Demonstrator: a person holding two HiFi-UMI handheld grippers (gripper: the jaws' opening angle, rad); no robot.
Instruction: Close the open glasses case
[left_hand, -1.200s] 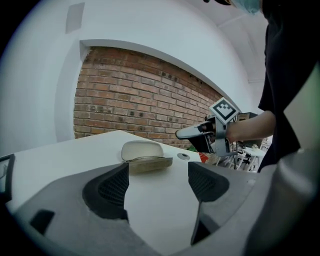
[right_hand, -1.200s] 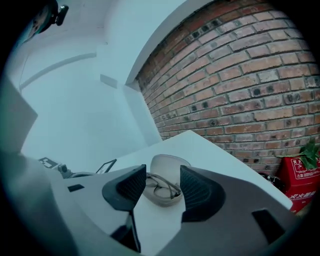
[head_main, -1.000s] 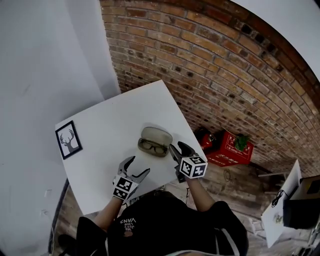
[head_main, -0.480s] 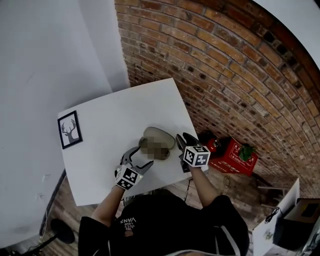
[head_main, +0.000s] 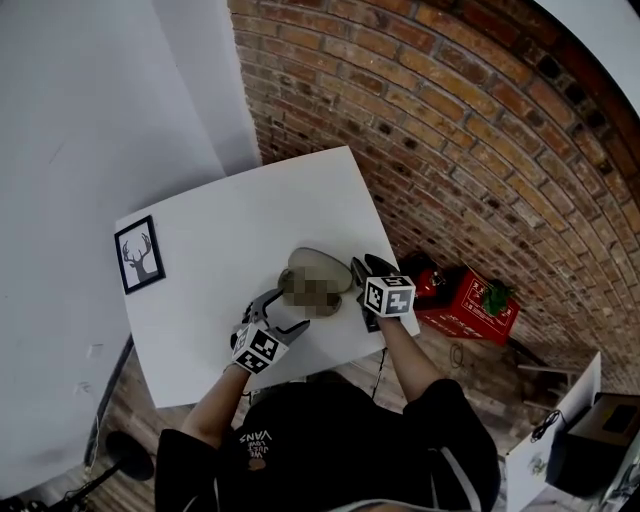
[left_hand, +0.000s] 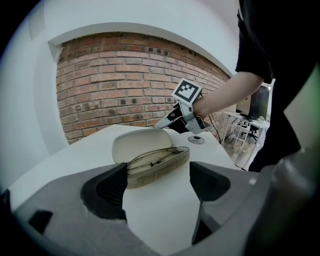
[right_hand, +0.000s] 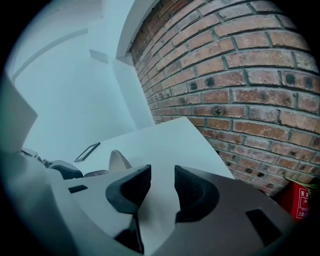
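The open glasses case lies near the table's front edge, with its pale lid raised and the glasses in the base. A mosaic patch covers the base in the head view. My left gripper sits low on the table just short of the case's near side. Its jaws are opening with nothing between them, the case just ahead. My right gripper is at the case's right end. Its jaws are closing to a narrow gap over bare table, and the lid lies to their left.
A framed deer picture lies at the table's left edge. A round grommet is set in the tabletop past the case. The brick wall runs along the table's right side, with a red crate on the floor below.
Both grippers have moved in toward the case, the left up to its near side and the right to its right end. The right jaws have narrowed.
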